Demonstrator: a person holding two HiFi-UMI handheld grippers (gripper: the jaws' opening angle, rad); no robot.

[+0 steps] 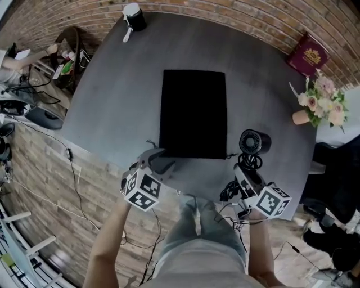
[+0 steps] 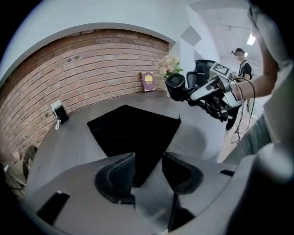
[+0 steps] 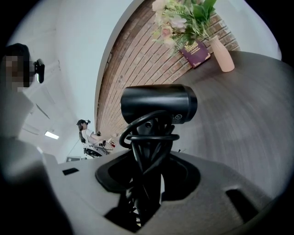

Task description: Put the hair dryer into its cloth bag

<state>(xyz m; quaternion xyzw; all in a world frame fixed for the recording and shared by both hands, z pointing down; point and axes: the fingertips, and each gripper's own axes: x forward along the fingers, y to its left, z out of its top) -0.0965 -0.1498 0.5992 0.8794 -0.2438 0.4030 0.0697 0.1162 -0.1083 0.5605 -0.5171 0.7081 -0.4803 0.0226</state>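
Note:
The black cloth bag (image 1: 193,112) lies flat on the grey round table (image 1: 112,84). My left gripper (image 1: 160,160) hovers at the bag's near left corner. In the left gripper view its jaws (image 2: 148,172) stand open, and that corner of the bag (image 2: 133,131) shows in the gap between them, untouched. My right gripper (image 1: 247,169) is shut on the handle of the black hair dryer (image 1: 254,142), just right of the bag's near right corner. The cord is wound around the handle, and the barrel (image 3: 158,104) stands above the right gripper (image 3: 149,176).
At the table's far edge stands a small white device (image 1: 133,17). A red book (image 1: 307,54) and a vase of flowers (image 1: 320,101) sit at the right. The table's near edge runs just under both grippers. Loose cables (image 1: 230,194) hang below the right gripper.

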